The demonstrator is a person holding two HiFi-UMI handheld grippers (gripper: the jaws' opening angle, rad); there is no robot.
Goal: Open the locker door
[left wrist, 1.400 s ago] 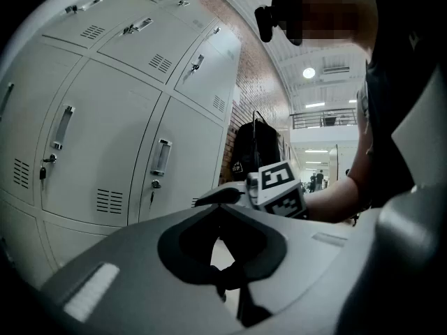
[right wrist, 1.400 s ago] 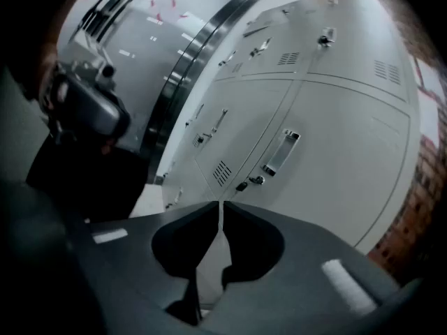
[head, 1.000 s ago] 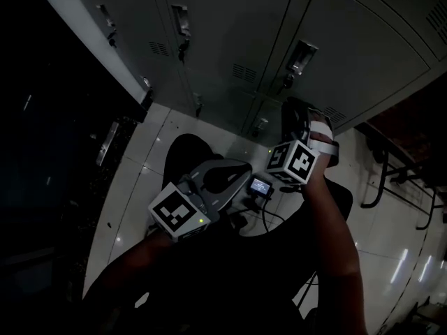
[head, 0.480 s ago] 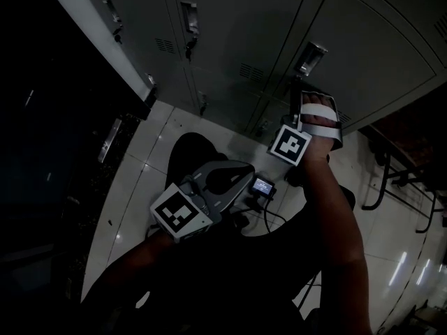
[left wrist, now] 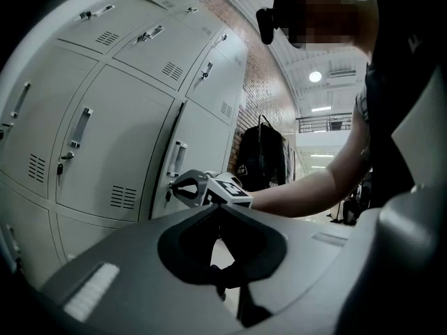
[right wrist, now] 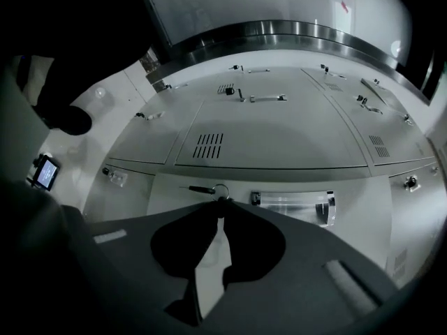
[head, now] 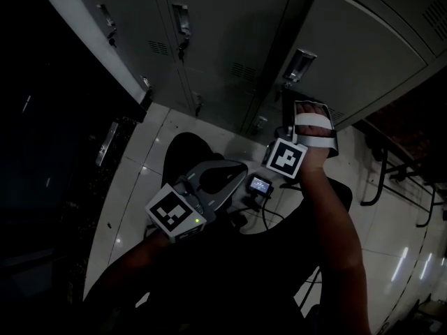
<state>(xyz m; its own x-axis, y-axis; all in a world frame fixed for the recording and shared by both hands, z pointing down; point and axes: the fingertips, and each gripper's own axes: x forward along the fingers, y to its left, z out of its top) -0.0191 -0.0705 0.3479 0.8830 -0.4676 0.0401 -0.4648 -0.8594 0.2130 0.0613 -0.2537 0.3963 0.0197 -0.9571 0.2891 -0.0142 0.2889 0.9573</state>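
Locker door [head: 363, 54]: straight ahead of your right gripper [right wrist: 220, 202], dark gap along door's left edge in head view. Your right jaws closed together, tips pinching key ring [right wrist: 220, 189] hanging at lock, just beside door's handle [right wrist: 293, 206]. Your left gripper [left wrist: 218, 205] held low, well back from lockers, jaws together, nothing between them.

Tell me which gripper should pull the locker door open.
Right. The right gripper is shut on the key in the locker door. The left gripper hangs low, shut and empty, well short of that door.
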